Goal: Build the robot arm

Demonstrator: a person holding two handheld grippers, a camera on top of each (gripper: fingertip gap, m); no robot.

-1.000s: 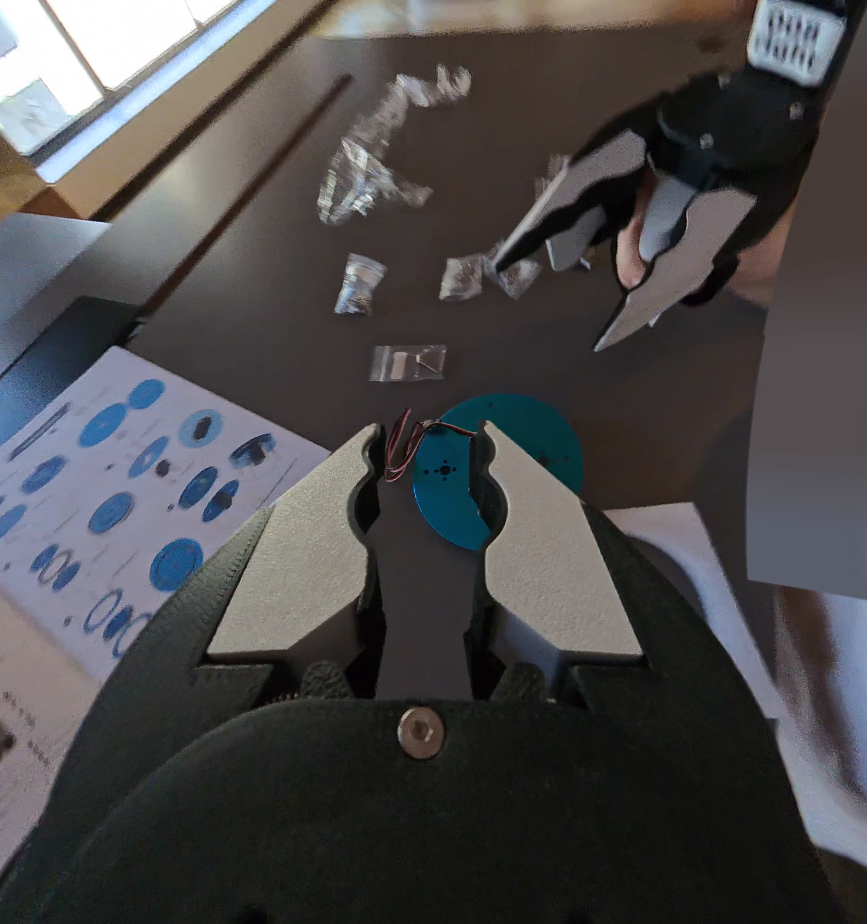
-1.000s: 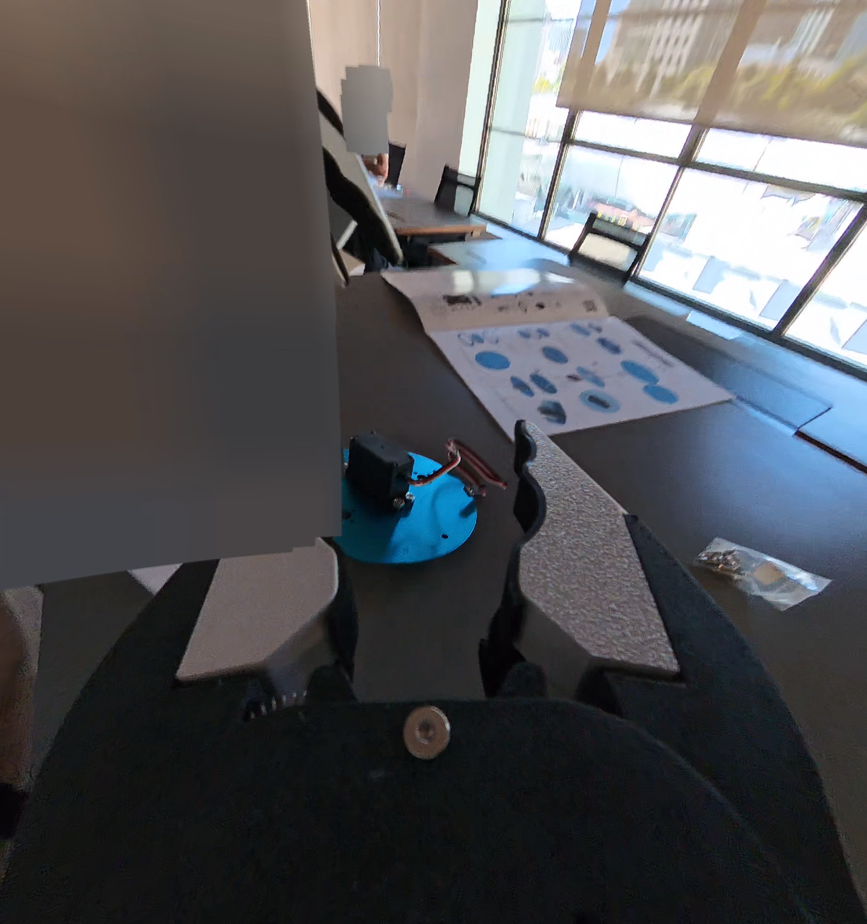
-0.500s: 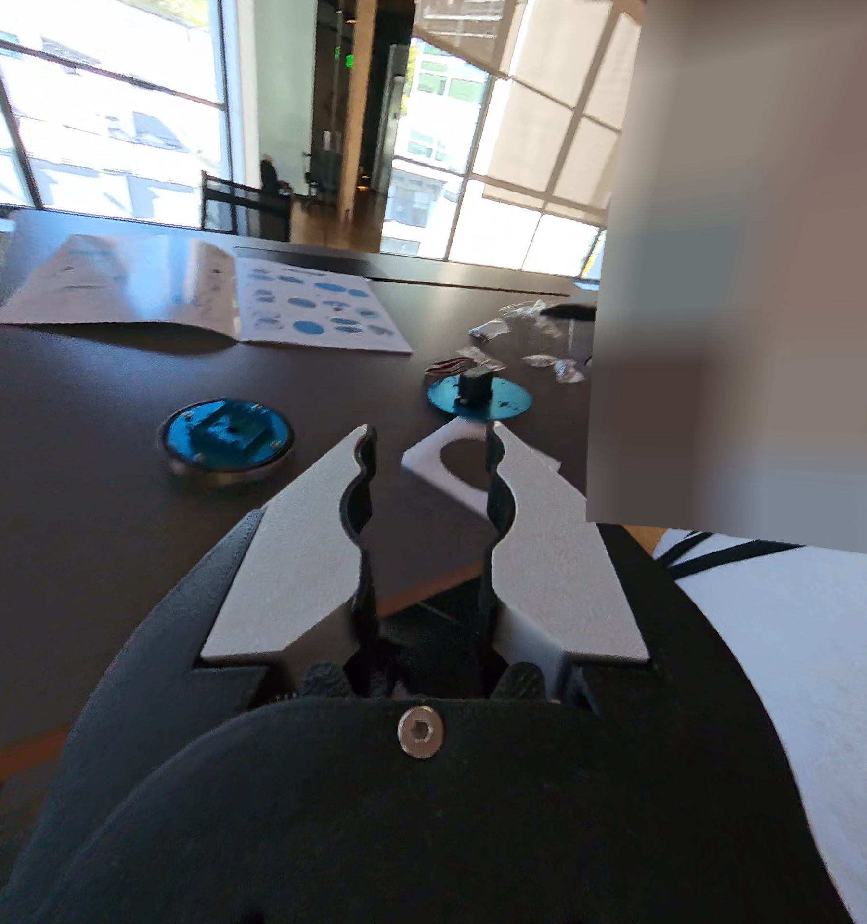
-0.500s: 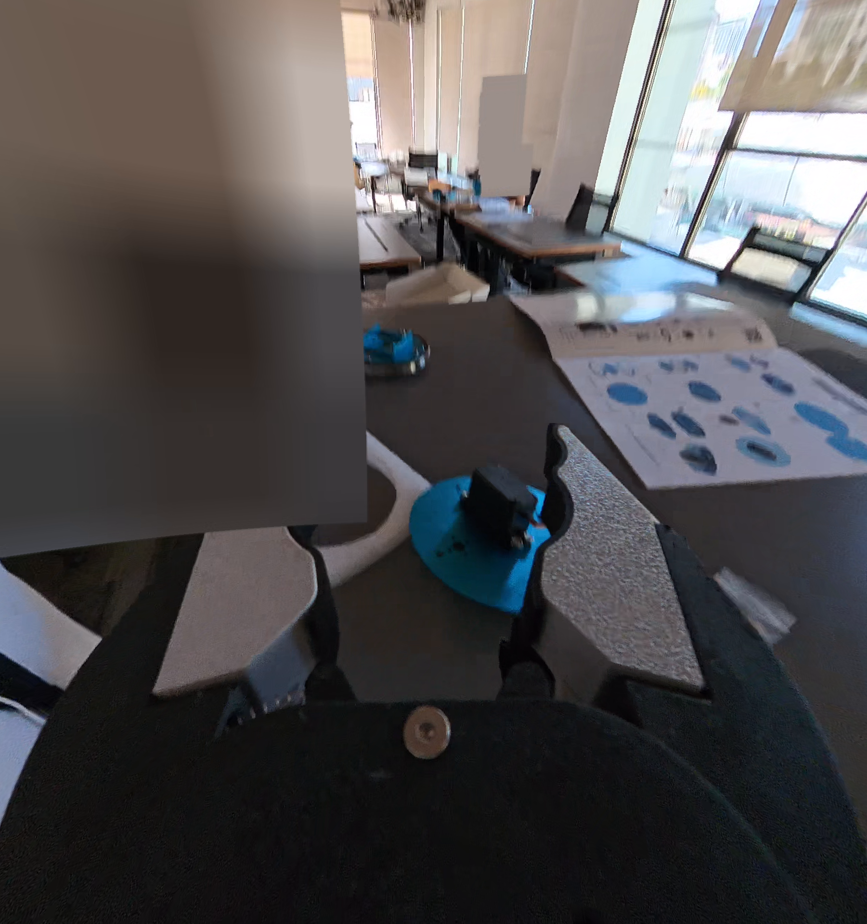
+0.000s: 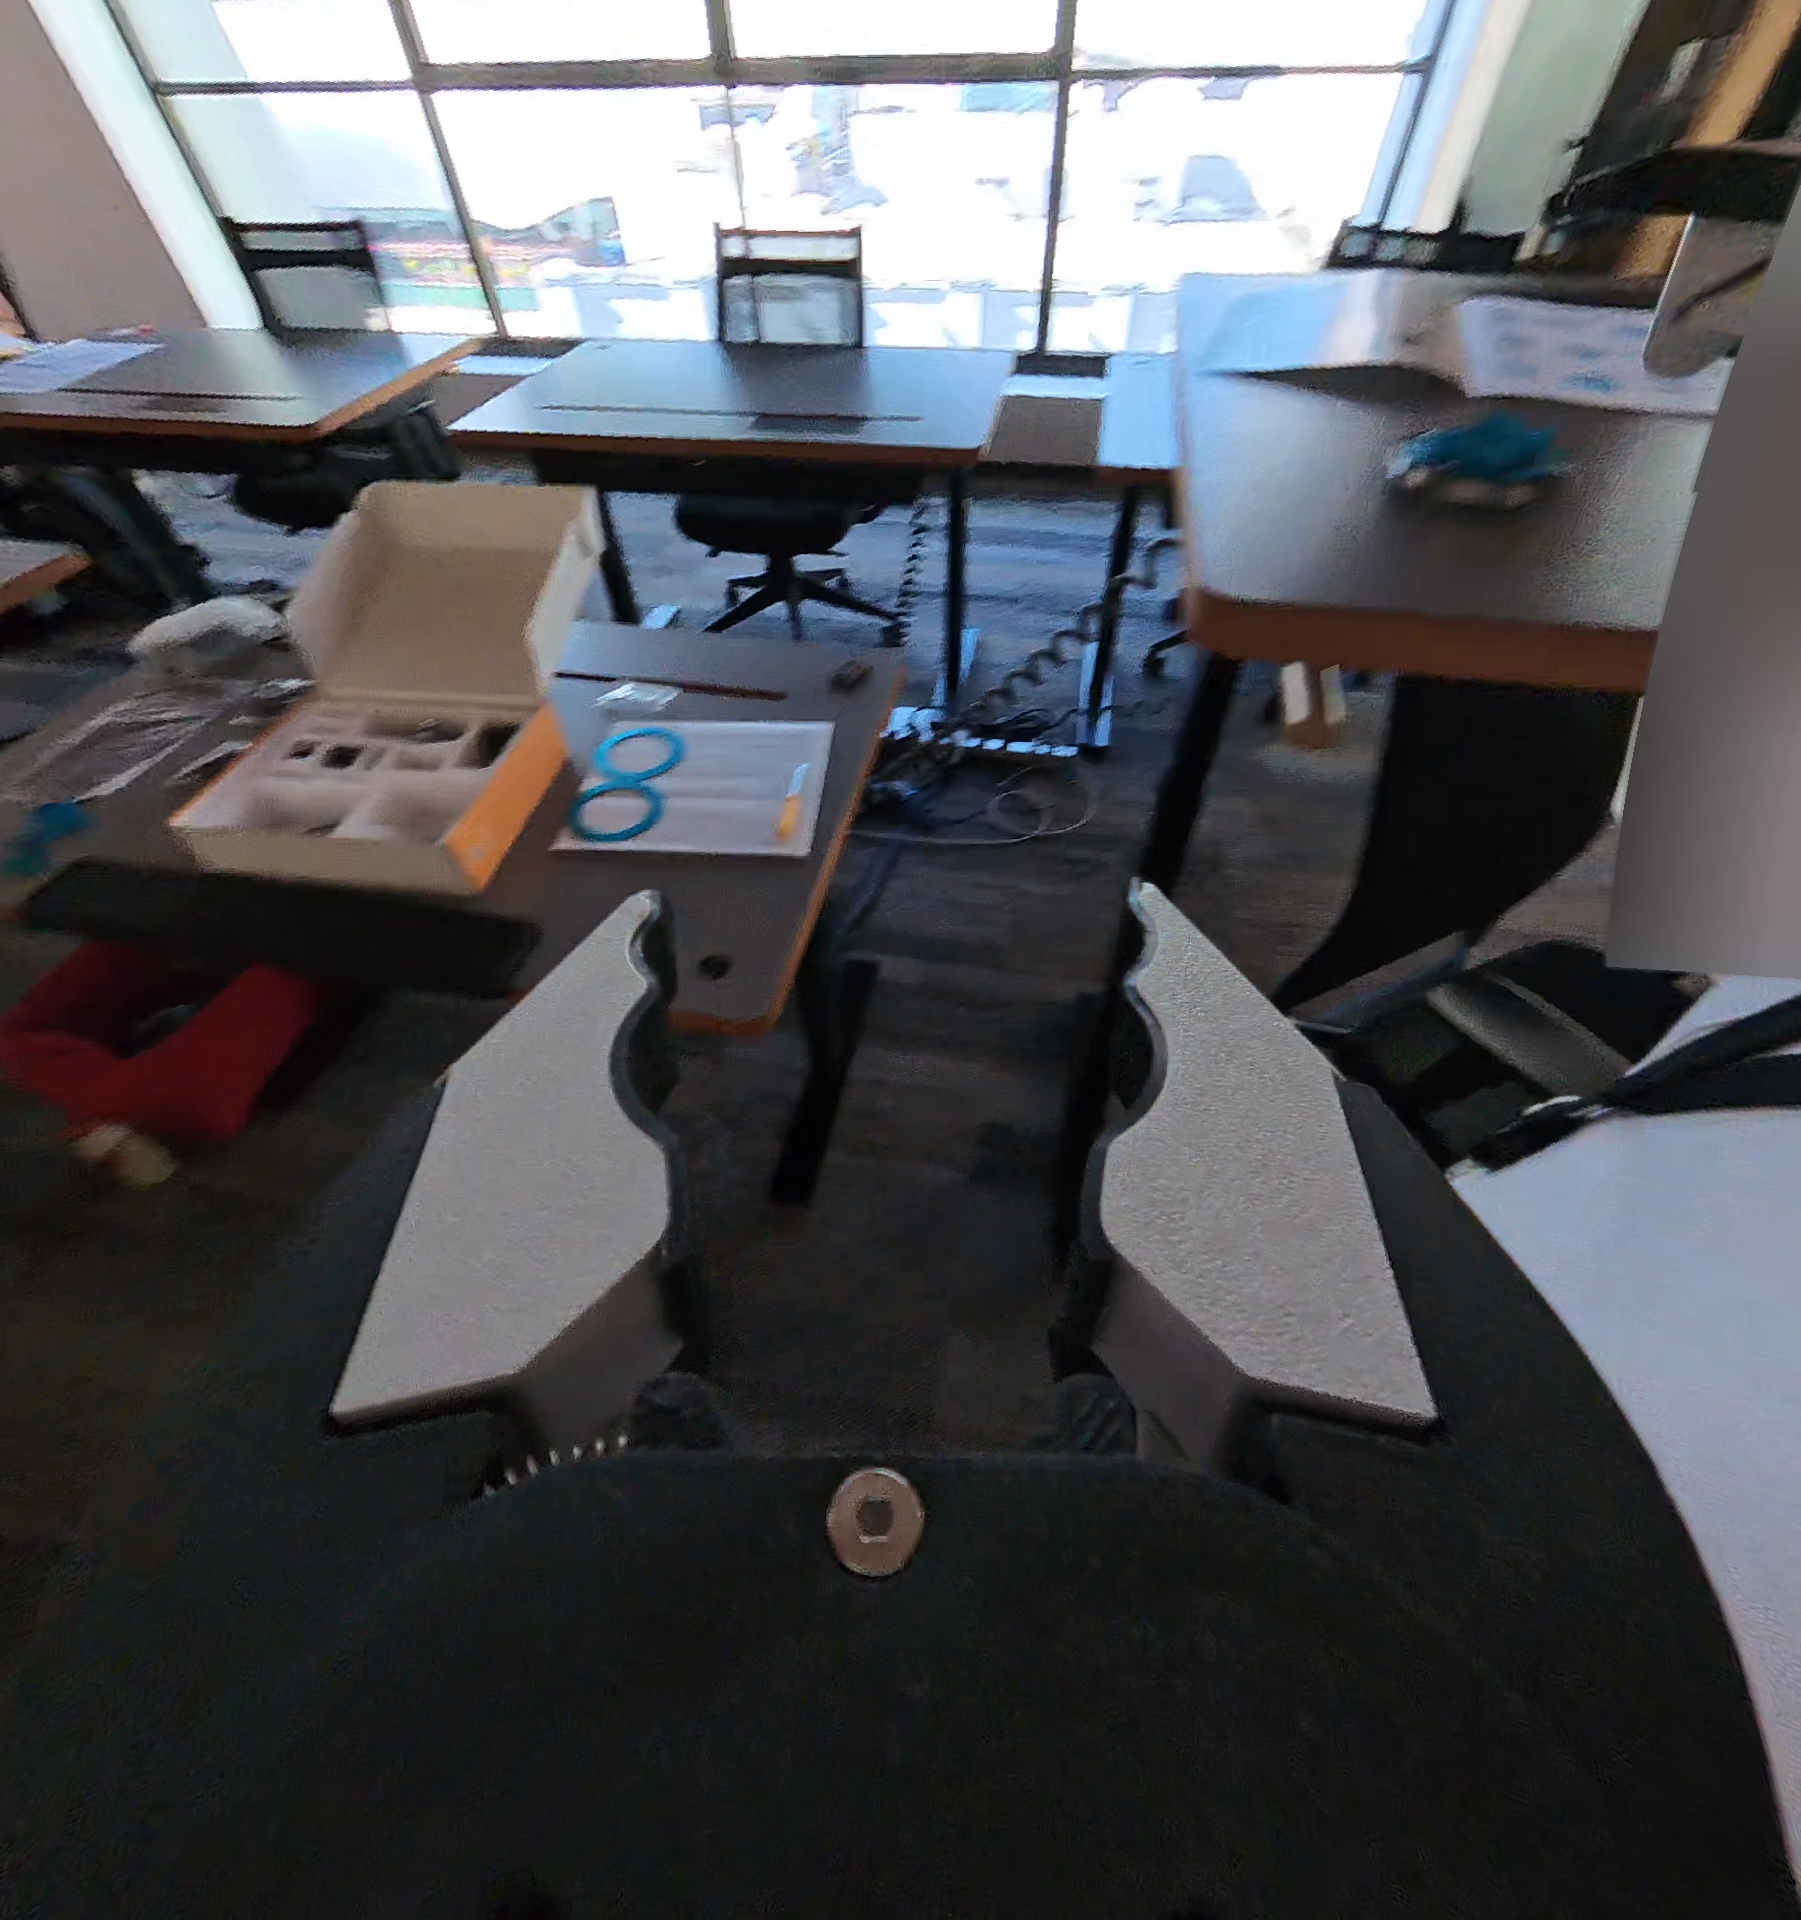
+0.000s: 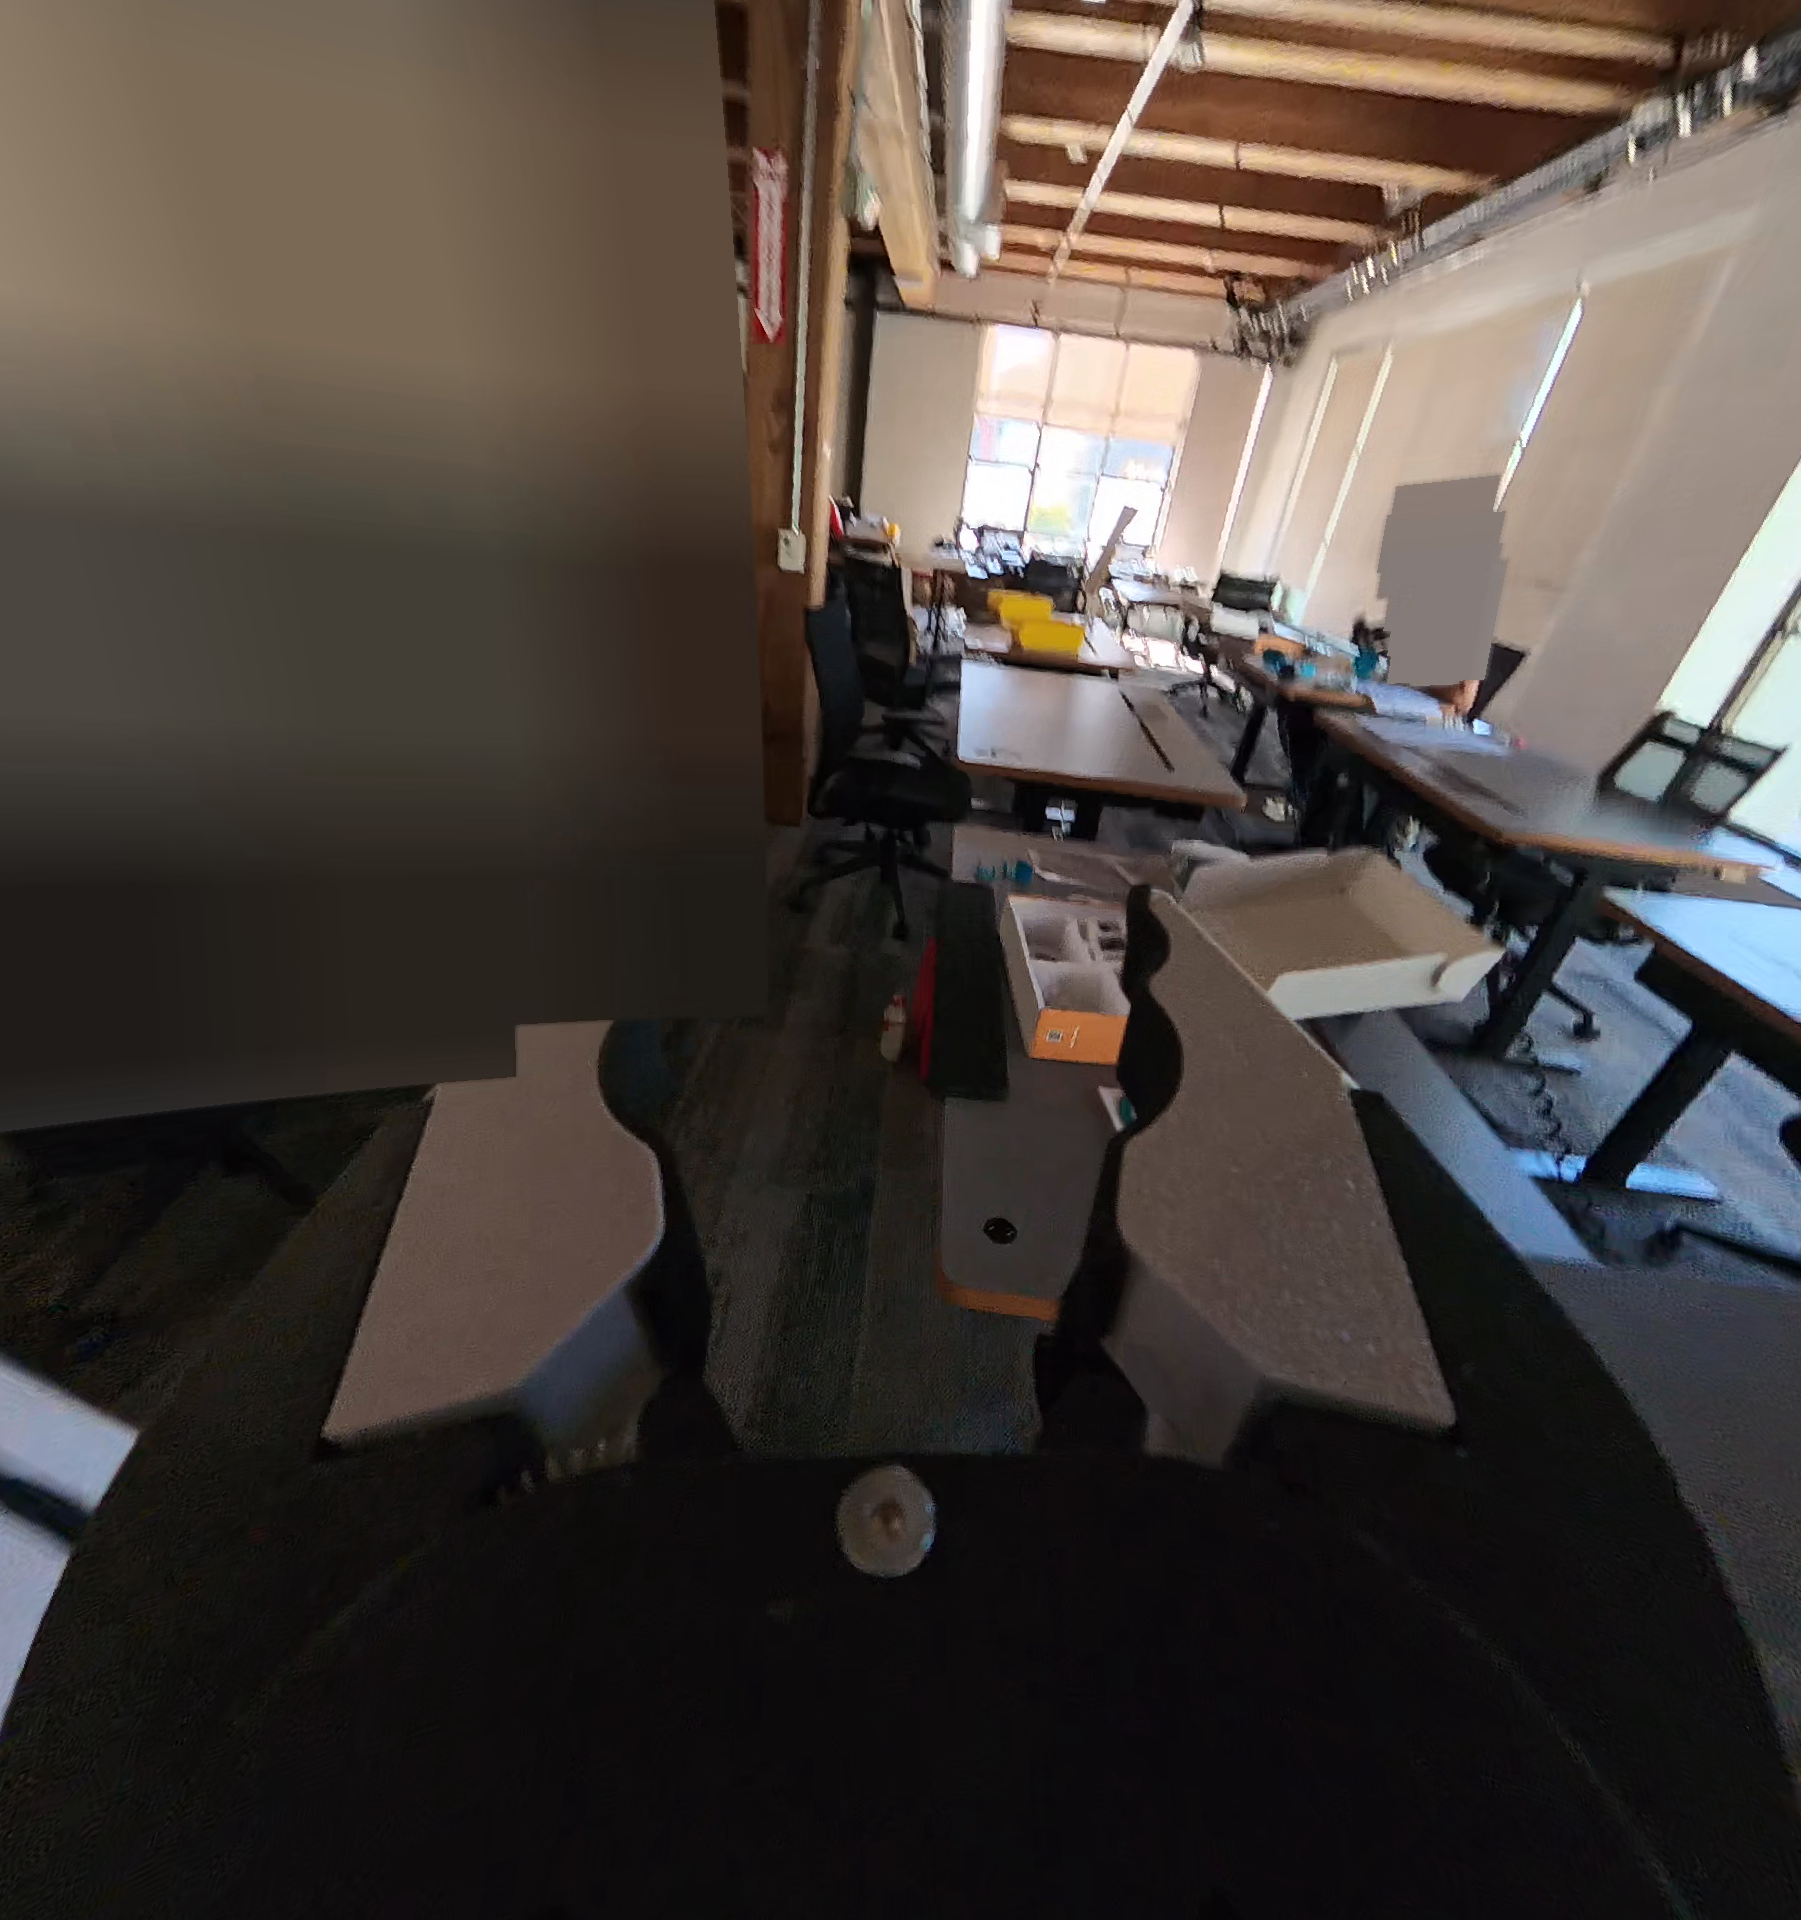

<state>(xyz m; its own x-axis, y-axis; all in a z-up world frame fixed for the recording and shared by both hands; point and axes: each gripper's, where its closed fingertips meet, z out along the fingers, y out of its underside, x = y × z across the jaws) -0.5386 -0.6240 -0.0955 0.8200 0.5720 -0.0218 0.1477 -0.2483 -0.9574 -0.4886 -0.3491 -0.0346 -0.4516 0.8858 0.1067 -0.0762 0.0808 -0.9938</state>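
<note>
My left gripper [image 5: 891,914] is open and empty, held in the air away from the work table and pointing across the room at a low side table [image 5: 761,914]. On that table lie an open white and orange parts box [image 5: 387,769], two blue rings [image 5: 631,779] on a white sheet, and a small orange tool [image 5: 792,800]. My right gripper [image 6: 875,966] is open and empty, also in the air, pointing over the floor toward the same low table [image 6: 1010,1174] and box [image 6: 1067,977]. The dark work table [image 5: 1395,520] with a blurred blue part [image 5: 1478,457] stands at upper right.
Dark carpet [image 5: 927,1195] lies below both grippers. Rows of desks [image 6: 1072,727], office chairs [image 5: 782,520] and cables [image 5: 979,748] fill the room. A red object [image 5: 148,1049] lies under the low table. A person sits far off at a desk [image 6: 1436,707]. Windows are behind.
Both grippers have lifted off the dark work table with the blue disc and servo and swung out to face the room. Both jaws have opened wider.
</note>
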